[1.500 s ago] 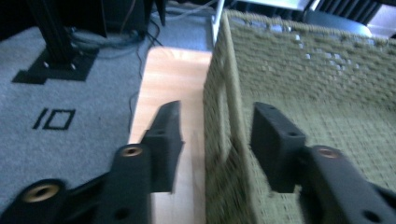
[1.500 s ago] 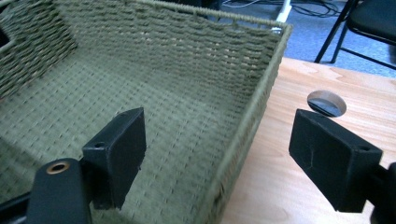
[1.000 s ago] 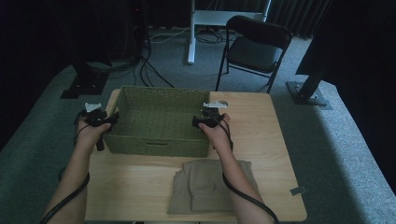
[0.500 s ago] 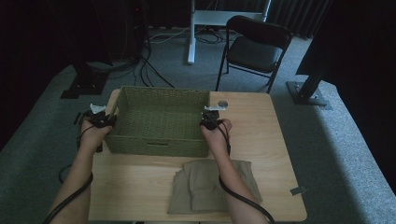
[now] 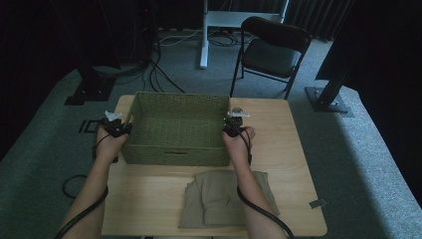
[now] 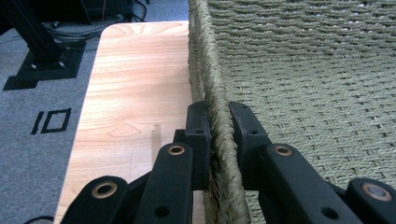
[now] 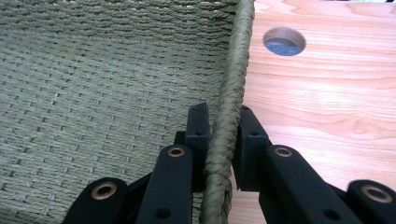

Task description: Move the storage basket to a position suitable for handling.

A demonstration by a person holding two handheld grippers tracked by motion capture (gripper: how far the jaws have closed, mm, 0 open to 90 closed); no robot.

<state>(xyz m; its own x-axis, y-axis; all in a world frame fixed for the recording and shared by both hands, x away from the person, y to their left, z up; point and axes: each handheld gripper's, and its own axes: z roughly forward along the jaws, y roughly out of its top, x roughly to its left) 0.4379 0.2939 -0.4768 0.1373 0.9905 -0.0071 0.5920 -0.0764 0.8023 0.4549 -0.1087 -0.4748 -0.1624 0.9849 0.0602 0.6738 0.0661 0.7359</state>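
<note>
At 6 o'clock on the table [image 5: 288, 149] lies a folded khaki cloth [image 5: 224, 199]. Just beyond it, at the centre, stands the woven green basket [image 5: 174, 129]. The left gripper [image 5: 115, 127], at 9 o'clock of the basket, has just closed its jaws on the braided left rim. The right gripper [image 5: 233, 124], at 3 o'clock, has just closed on the right rim. At 12 o'clock, off the table, stands a black folding chair [image 5: 271, 50].

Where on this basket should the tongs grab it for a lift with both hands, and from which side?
Take the basket by its braided rim, one tong on each short side wall, coming from above so one jaw goes inside and one outside. The rim is thick and stiff, the walls upright, and opposite holds should keep it level. The left tongs and right tongs have just closed on the rim that way.
</note>
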